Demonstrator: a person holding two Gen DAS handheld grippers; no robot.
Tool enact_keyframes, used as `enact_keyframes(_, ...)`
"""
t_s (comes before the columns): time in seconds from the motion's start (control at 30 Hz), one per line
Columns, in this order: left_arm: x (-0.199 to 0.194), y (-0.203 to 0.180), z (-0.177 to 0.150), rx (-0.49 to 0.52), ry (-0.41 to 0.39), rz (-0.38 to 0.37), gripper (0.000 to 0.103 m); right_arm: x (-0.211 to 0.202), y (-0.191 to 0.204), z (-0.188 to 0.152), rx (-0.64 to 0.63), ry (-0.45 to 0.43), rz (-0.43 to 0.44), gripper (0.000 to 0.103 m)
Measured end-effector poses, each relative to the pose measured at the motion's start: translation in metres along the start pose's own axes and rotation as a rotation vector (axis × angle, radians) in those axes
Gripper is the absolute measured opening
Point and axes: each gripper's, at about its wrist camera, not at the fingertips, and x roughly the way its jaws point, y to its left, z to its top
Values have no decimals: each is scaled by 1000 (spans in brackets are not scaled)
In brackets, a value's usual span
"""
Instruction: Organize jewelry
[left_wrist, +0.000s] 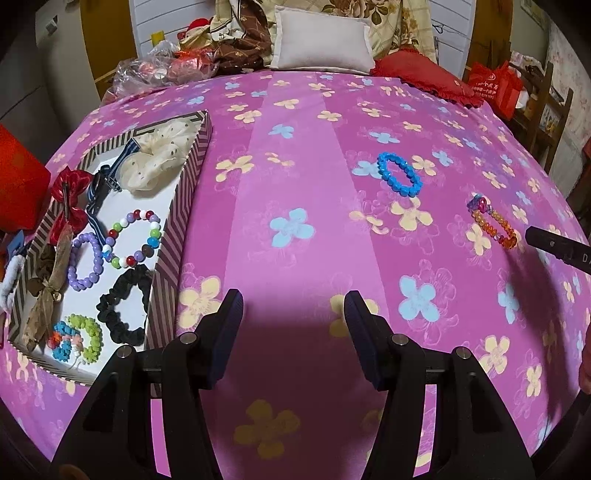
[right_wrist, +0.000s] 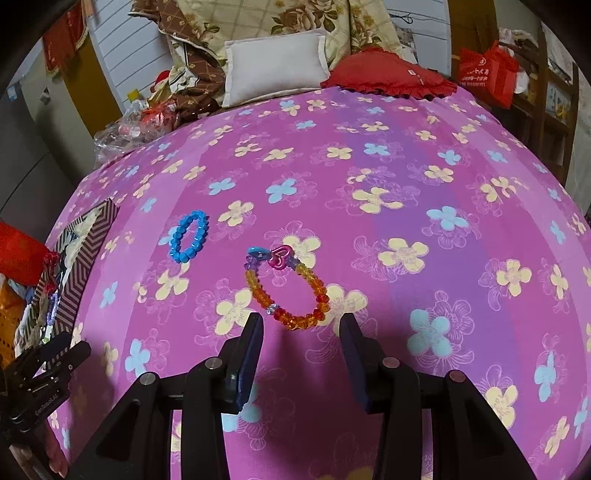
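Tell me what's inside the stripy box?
The box holds a purple bead bracelet, a colourful bead bracelet, a black scrunchie, a cream scrunchie and bows. Anything underneath them is hidden.

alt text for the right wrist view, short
Open right gripper poised just short of an orange beaded bracelet lying on a pink flowered bedspread. A blue bracelet lies farther left.

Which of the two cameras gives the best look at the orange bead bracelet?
The right wrist view: the orange bracelet lies whole and close, just ahead of the open right gripper. In the left wrist view it sits small and squashed near the right edge, beside a dark finger.
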Motion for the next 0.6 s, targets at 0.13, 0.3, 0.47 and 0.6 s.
enact_keyframes(0.13,5,1,-1,-1,14,-3,57,5,-1,-1,8,6,-2,41)
enact_keyframes(0.3,10,1,-2,1,28,-3,57,10,-2,-2,14,8,-2,41)
enact_keyframes(0.47,14,2,-2,0,40,-6,57,13,-2,-2,11,0,-2,41)
enact_keyframes(0.6,18,1,-3,0,52,-2,57,15,-3,-2,12,-2,1,41)
